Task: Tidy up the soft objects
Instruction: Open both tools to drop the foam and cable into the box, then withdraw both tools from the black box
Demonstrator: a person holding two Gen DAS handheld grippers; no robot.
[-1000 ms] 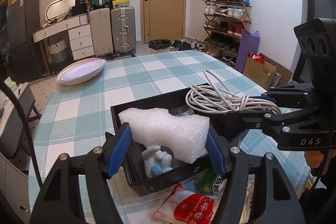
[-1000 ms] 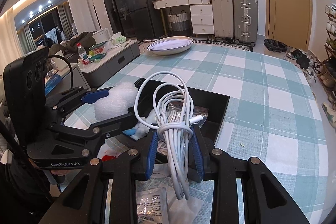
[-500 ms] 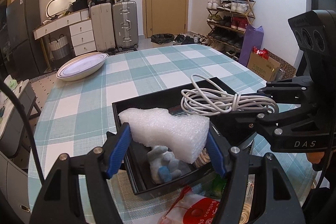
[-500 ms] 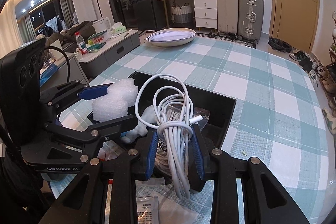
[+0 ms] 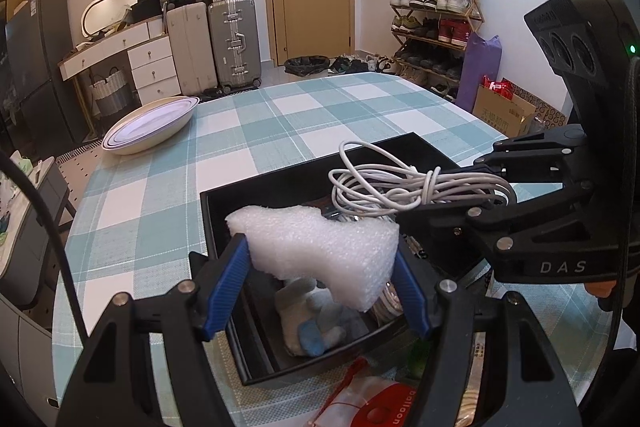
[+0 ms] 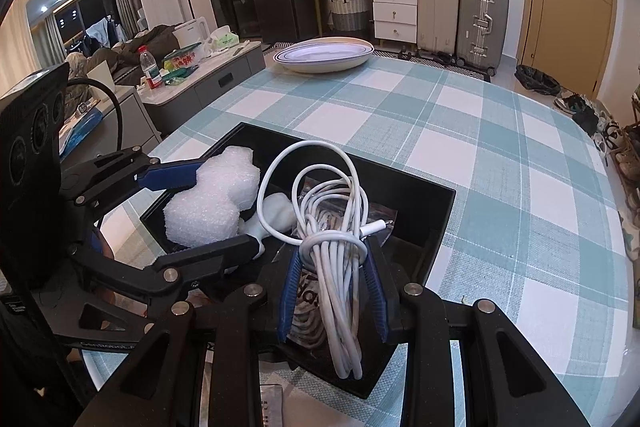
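Both loads hang right over the black tray (image 5: pixel 224 227). Left gripper (image 5: pixel 320 267) is clamped on the foam chunk (image 5: pixel 320 247), right gripper (image 6: pixel 332 291) pinches the coiled white cable (image 6: pixel 332 227). I'd lower foam toward 6 o'clock beside the plush toy (image 5: pixel 312 315), then release gently.

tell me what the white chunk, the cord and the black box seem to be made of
White chunk: looks like soft packing foam, matte, with a fine bubbly surface and torn edges.
Cord: smooth white plastic or rubber sheathing, slightly glossy, coiled and wrapped around itself.
Black box: thin, straight matte walls suggest cardboard or plastic; the views leave that open.
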